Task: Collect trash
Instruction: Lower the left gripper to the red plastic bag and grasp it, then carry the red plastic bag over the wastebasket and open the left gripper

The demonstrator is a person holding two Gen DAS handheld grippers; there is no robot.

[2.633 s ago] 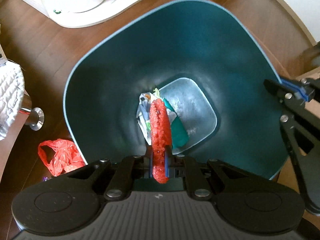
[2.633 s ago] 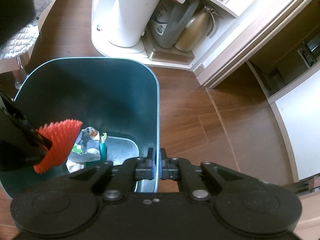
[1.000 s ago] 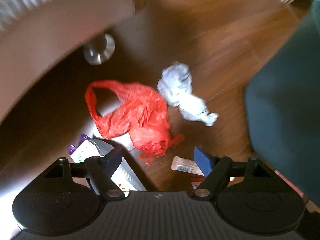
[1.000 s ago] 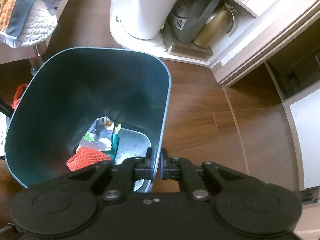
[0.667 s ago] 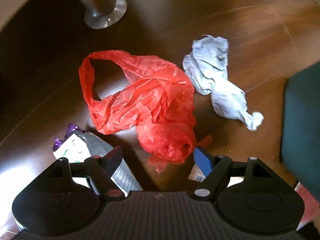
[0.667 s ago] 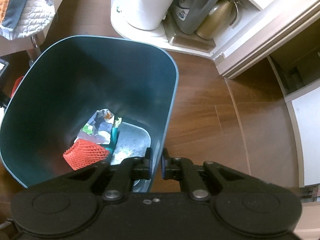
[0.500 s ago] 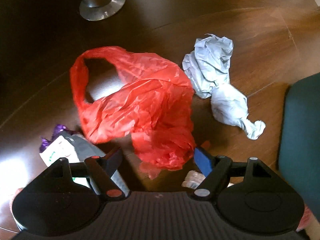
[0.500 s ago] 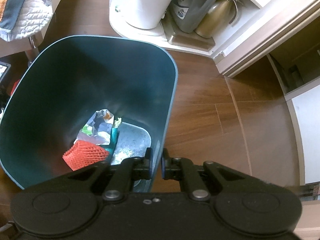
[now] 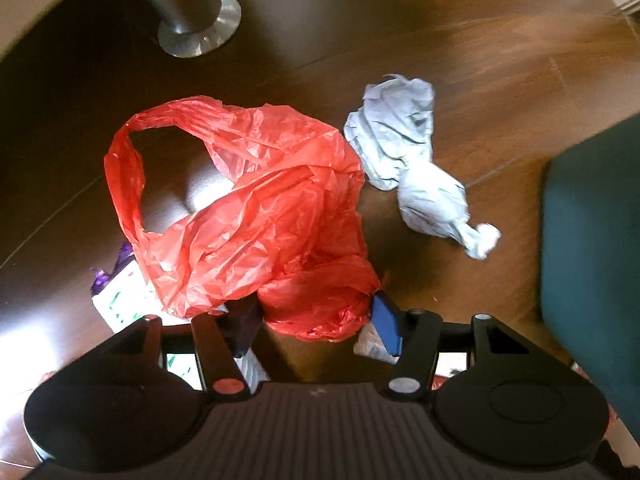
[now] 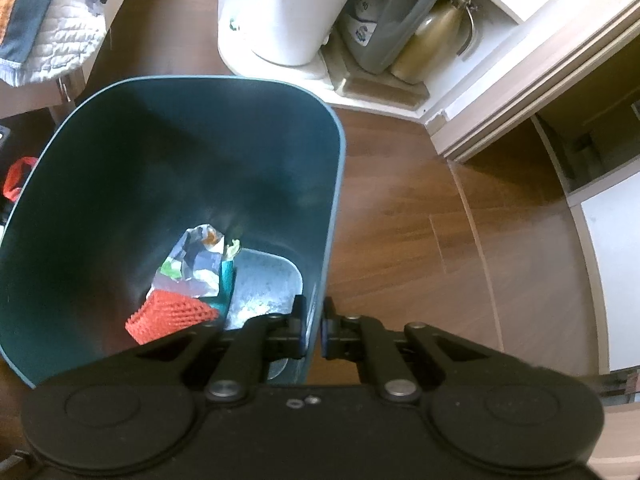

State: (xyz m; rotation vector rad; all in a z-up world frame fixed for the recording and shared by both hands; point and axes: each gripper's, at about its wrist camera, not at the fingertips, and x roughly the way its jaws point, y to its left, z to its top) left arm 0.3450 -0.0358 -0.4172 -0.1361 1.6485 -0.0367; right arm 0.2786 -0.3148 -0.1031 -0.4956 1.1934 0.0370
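Through my left wrist camera I look straight down at the dark wooden floor [image 9: 460, 40], where a crumpled red plastic bag [image 9: 248, 216] lies with its bunched lower end between the two fingers of my left claw [image 9: 316, 320]. The jaws have just been closing in on that bunch; the blue pad on the right looks to be at the edge of the plastic, though I cannot tell that either pad presses yet, so I count the claw as open around it. The bag's long axis runs from its handle loop at the upper left down to the bunch directly under me. A crumpled grey paper wad [image 9: 416, 168] lies just beside the bag on the right, and the dark teal plastic bin [image 9: 592, 240] stands further right. Through my right wrist camera, my right claw [image 10: 314, 328] is clamped shut on the bin's rim, steadying it. Inside the bin [image 10: 180, 152] lie a red foam net [image 10: 168, 314] and some crumpled wrappers [image 10: 196, 260]. My left claw is plainly the nearer one for the bag.
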